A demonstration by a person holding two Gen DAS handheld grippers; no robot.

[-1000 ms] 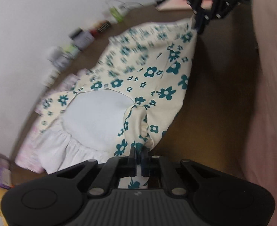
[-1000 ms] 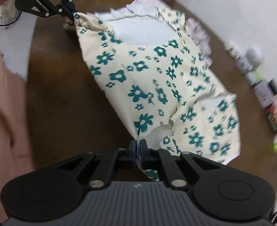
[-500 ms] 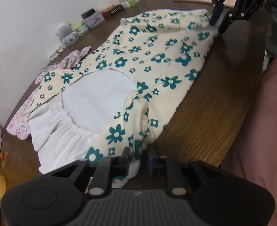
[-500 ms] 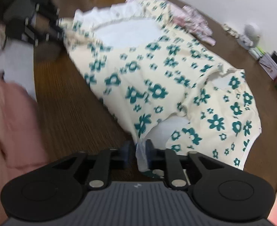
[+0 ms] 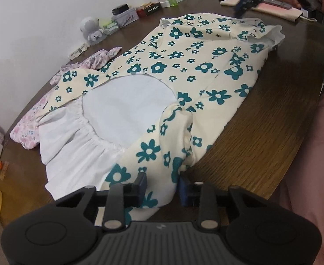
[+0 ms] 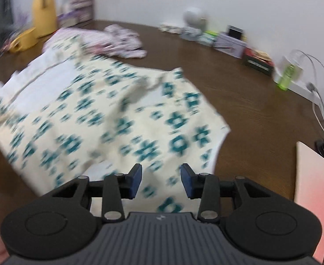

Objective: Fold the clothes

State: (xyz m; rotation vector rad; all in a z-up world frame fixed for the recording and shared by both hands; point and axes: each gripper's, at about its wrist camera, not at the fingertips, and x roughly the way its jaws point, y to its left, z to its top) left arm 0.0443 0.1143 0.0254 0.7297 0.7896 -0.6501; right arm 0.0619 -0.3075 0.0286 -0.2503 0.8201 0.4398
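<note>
While garment (image 5: 195, 70) lies flat on brown table (image 5: 272, 114), near hem runs just beside table edge; bare wood beyond far corner. Long axis runs from white frilled end (image 5: 73, 154) toward far right corner. Left gripper (image 5: 163, 184): jaws apart, cloth between, pads not pressing. Right gripper (image 6: 161, 177): jaws opening over blurred garment corner, nothing gripped.

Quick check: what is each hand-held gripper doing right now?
Left hand-held gripper: open, dress fabric loose between its pads.
Right hand-held gripper: jaws opening, holding nothing, above the dress.
</note>
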